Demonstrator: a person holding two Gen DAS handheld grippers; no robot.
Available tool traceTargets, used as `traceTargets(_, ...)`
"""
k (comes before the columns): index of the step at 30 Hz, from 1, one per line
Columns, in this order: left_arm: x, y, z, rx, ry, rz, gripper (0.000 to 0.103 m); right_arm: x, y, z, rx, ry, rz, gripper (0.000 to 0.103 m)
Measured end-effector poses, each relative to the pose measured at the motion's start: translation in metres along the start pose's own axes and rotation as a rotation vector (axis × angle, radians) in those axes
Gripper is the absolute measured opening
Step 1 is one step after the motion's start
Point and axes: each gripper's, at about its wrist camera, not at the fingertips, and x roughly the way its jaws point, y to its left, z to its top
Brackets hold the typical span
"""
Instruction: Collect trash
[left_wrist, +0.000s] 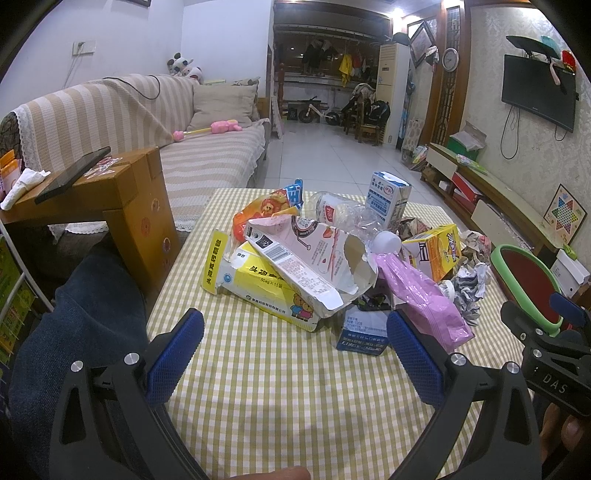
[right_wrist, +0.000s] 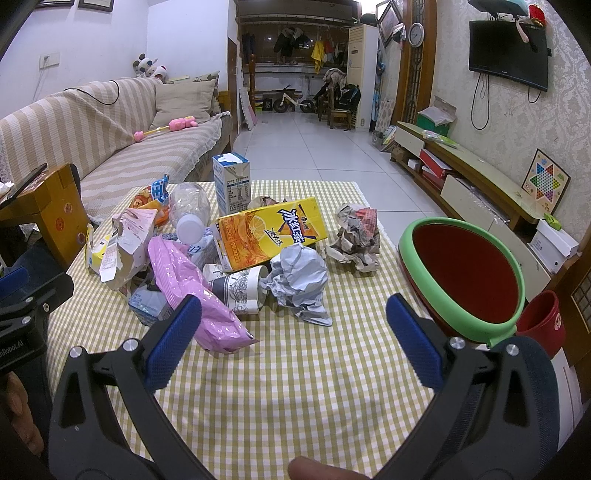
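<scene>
1. The left tool (left_wrist: 295, 354) is held with its blue pads wide apart and nothing between them; it hovers above the checked surface (left_wrist: 277, 406), just short of the trash heap.
2. The right tool (right_wrist: 291, 343) is likewise spread wide and empty, with bare cloth between its pads; nothing is touched by either tool.
3. Nearest the right tool lies a pink plastic bag (right_wrist: 192, 295), soft, slick and very light; it is best pinched at a bunched fold, since a flat face would likely slip.
4. Beside it sits a crumpled grey paper ball (right_wrist: 299, 284), light and yielding, so it can probably be squeezed anywhere across its middle.
5. A patterned paper cup (right_wrist: 240, 291) lies on its side between bag and ball; its thin wall would be expected to crush, so the rim is a reasonable hold.
6. Nearest the left tool are a small blue box (left_wrist: 364, 334) and a torn pink-and-white carton (left_wrist: 306, 258) resting on a yellow medicine box (left_wrist: 258, 288); all are judged light, stiff cardboard, best taken across a narrow edge.
7. Further back stand a yellow tea carton (right_wrist: 269, 230), a crushed clear bottle (right_wrist: 190, 210) and an upright milk carton (right_wrist: 232, 184).
8. A green-rimmed red bin (right_wrist: 461, 269) waits at the surface's right edge, presumably the destination.
</scene>
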Motion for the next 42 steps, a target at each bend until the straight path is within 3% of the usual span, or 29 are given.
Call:
traceTargets(29, 0.001, 0.0, 0.0, -0.002, 0.006, 0.001, 0.095, 0.003, 0.0, 0.001, 0.001, 0.004, 0.005, 0.098)
traceTargets(32, 0.006, 0.003, -0.01, -0.003, 0.021, 0.003, 0.095, 0.002, 0.001, -0.001, 0.001, 0.009, 0.007, 0.098)
traceTargets(42, 0.014, 0.008, -0.005, -0.061, 0.096, -0.076, 0.095, 0.015, -0.013, 0.007, 0.029, 0.07, 0.022, 0.098)
